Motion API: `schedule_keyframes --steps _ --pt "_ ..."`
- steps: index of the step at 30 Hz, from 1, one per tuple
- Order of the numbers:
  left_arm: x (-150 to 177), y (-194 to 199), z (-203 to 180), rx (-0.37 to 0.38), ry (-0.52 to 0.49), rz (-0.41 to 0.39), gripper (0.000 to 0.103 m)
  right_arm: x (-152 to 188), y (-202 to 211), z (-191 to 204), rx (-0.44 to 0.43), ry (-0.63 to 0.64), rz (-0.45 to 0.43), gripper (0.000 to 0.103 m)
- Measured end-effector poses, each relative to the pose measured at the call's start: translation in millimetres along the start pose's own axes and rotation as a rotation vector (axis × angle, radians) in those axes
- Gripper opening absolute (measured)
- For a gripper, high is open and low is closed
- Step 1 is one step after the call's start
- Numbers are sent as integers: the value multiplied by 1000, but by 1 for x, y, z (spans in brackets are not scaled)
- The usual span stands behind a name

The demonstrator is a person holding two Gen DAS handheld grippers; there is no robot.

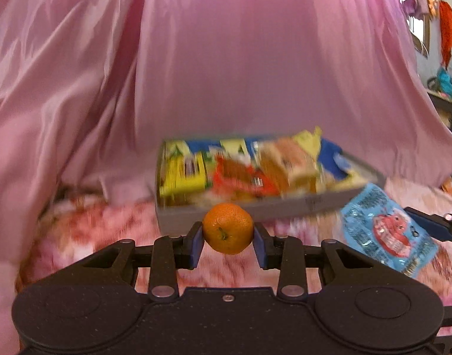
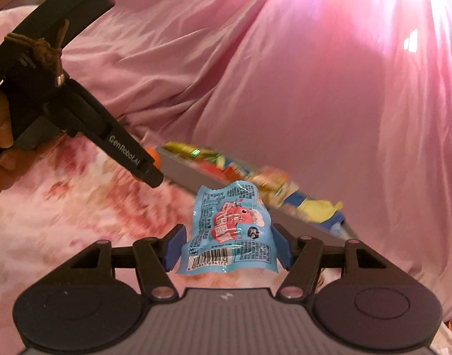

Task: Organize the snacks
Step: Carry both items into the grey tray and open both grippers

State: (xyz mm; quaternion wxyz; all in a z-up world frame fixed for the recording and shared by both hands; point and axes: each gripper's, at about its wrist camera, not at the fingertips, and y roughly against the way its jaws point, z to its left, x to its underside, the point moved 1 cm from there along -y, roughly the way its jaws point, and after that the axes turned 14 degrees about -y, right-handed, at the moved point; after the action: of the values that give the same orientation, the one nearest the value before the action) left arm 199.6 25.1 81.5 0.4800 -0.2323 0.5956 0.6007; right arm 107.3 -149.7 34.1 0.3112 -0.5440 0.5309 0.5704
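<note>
Hanging behind everything is a pink curtain [image 1: 226, 59] that fills the left wrist view from 9 through 12 to 3 o'clock. Beyond its edge at 2 o'clock, an orange cloth [image 1: 446, 32] hangs on a wall. Between the left gripper [image 1: 228, 238] and the tray [image 1: 240, 210] stands only the orange [image 1: 227, 227], clamped between the blue pads and hiding part of the tray's near wall.

In the right wrist view the left gripper [image 2: 150, 174] slants in from 10 o'clock, a hand [image 2: 1, 148] on its handle and the orange [image 2: 153, 156] peeking out by its tip, just before the tray's corner. The right gripper [image 2: 228, 247] is closed on a blue packet [image 2: 230, 230], which stands upright between its fingers and covers part of the tray [image 2: 190, 174] at 12 o'clock.

The grey tray holds a blurred heap of snacks [image 1: 240, 171]: a yellow box at its 9 o'clock end, red and tan packets in the middle, blue and yellow ones toward 3 o'clock. In the left wrist view the packet [image 1: 385, 230] sits at 3 o'clock, just beside the tray's right corner.

Underneath lies a pink floral bedspread [image 2: 63, 207].
</note>
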Motion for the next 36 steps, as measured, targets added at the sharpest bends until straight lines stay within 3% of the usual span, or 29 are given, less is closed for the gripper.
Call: schedule_keyframes --steps 4,8,17,24,36 --pt "-27 -17 2 -47 -15 -20 37 -21 -14 -16 24 1 -39 67" --pt "-51 -36 5 -68 34 -33 37 -41 -32 -36 54 -14 -72 67" --pt "-66 -86 1 -61 68 -55 37 -75 -88 -84 130 -134 -66 67" --pt "-59 -121 -8 -24 49 -38 37 -65 -123 -112 170 -206 -7 67" --pt "-39 -139 -14 -8 54 -12 38 -44 -146 -123 168 -283 73 67"
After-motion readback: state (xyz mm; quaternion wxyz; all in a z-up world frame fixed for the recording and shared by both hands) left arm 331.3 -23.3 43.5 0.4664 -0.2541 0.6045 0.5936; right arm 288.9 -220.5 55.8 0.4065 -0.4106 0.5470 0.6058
